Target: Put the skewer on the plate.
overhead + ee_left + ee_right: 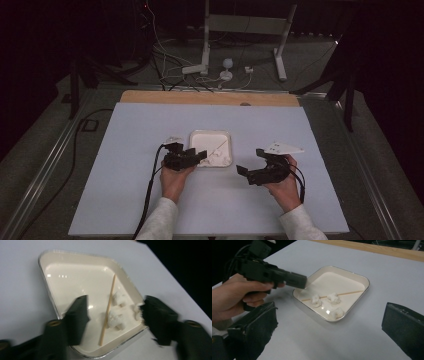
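Note:
A white square tray (226,136) sits mid-table. In it lie a thin wooden skewer (108,310) and three white fluffy lumps (116,318), bunched in the corner nearest the person. My left gripper (115,301) is open; its jaws hang over the tray's near left edge, one on each side of the skewer and lumps, and hold nothing. In the high view the left gripper (200,156) reaches the tray from the left. My right gripper (250,161) is open and empty, off the tray's right side and aimed at it. From the right gripper (331,308), the tray (362,277) lies ahead.
The table has a pale blue-grey top (150,200) with a wooden strip (210,97) along its far edge. Beyond it, a white stand (245,25) and cables lie on the floor. Dark frame legs stand at both sides.

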